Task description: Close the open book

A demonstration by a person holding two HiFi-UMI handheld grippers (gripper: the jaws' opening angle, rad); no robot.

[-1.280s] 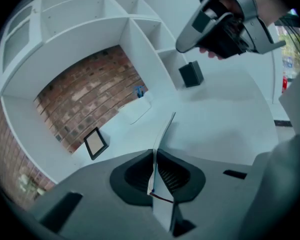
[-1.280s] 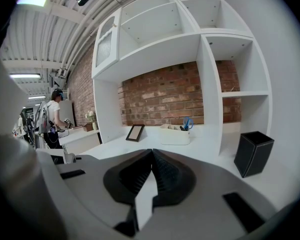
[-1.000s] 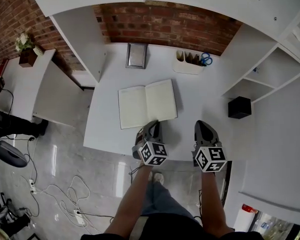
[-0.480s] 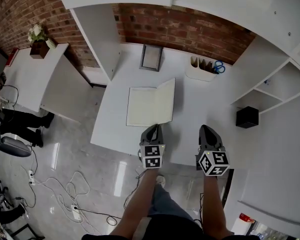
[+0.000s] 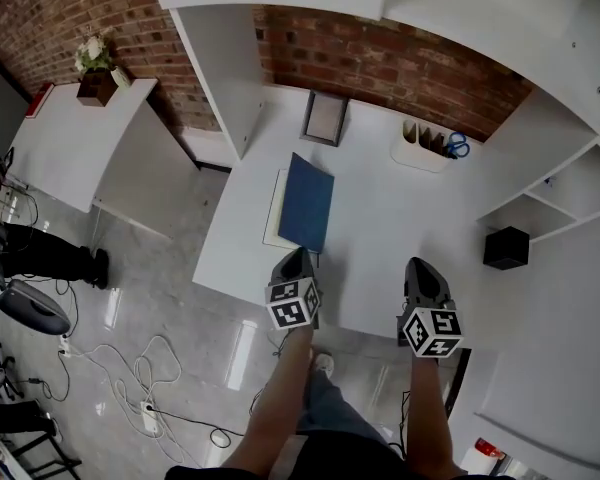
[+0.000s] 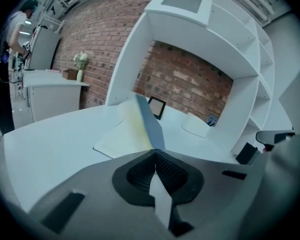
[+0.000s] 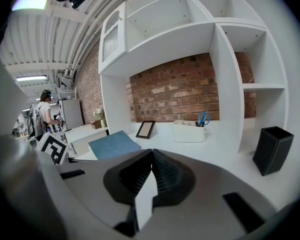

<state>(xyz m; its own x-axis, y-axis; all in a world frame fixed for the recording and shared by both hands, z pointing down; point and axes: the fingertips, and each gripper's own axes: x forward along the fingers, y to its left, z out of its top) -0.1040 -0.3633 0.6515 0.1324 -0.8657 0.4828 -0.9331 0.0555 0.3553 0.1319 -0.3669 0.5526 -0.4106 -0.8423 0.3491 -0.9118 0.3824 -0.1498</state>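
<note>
At the surface's near edge, left tongs [image 5: 298, 256]: the jaws have just been closing and now stand together. Their tips meet the near edge of the book's cover. No view shows clearly whether the cover is nipped between them or only touched.
Book [image 5: 305, 206]: lies on the white surface [image 5: 380, 233], between the left tongs and the picture frame, and is only partly closed.
Blue cover [image 6: 149, 121]: raised and tilted, leaning over the left half of the book and not flat on it.
Cream page [image 5: 277, 208]: lies flat under the cover. A narrow strip shows along the cover's left side in the head view, and more shows in the left gripper view.
Right tongs [image 5: 420, 265]: the jaws are together with nothing between them. They are held over the front edge of the surface to the right of the left tongs, well apart from the book.
Picture frame [image 5: 325, 118]: stands at the back of the surface against the brick wall, beyond the book.
White holder [image 5: 423, 148]: at the back to the right of the frame, with blue-handled scissors [image 5: 458, 146] in it.
Black box [image 5: 507, 248]: sits at the right side, beside the shelf unit, well apart from the book.
Side cabinet [image 5: 70, 138]: to the left of the surface, with a potted plant [image 5: 96, 63] on its far end.
Floor [image 5: 170, 308]: glossy grey, with loose cables [image 5: 130, 388] trailing across it.
</note>
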